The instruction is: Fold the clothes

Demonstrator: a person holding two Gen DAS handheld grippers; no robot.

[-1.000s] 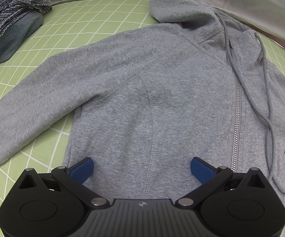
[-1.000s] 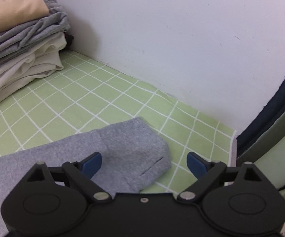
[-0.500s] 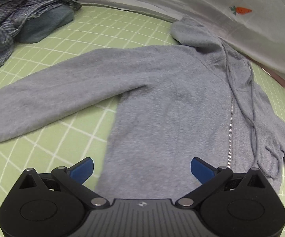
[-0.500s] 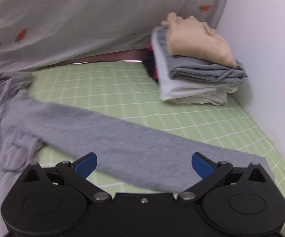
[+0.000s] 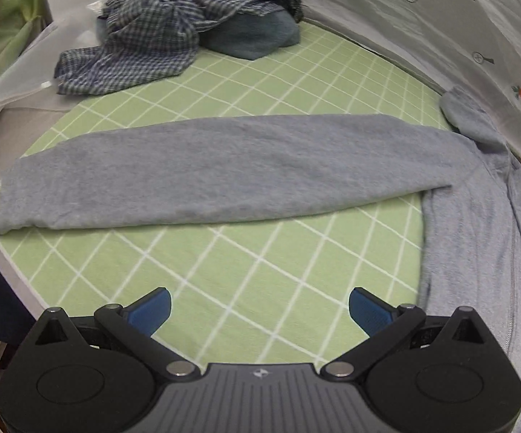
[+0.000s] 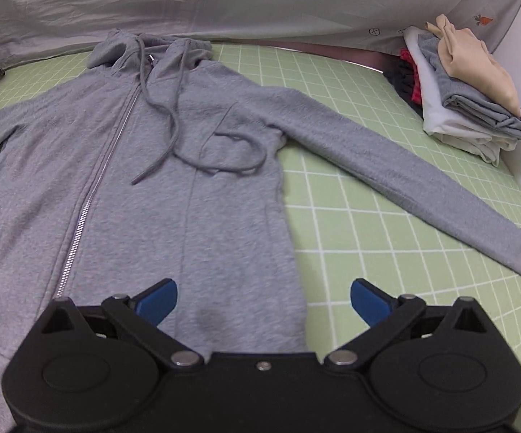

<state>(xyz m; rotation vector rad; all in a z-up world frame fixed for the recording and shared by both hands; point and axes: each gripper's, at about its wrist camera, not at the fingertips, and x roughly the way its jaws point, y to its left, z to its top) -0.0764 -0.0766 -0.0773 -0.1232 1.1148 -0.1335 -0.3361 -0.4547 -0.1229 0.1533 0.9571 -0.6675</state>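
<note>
Fingers [image 5: 152, 306] of both grippers stand apart, empty. Grey hoodie [image 6: 195, 187] lies flat mid-frame on green mat [image 6: 368, 238]; soft, limp, light. Best hold: sleeve [image 5: 202, 169] cuff.

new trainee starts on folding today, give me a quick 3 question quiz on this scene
1. True or false: the grey hoodie lies spread flat, zipped, sleeves out to the sides.
2. Multiple choice: the folded stack sits at the A) near left B) far right C) centre of the green mat in the right wrist view.
3. Fill in: the left gripper and right gripper are both ____ and hold nothing.

Key: 1 true; 2 B; 3 open
</note>
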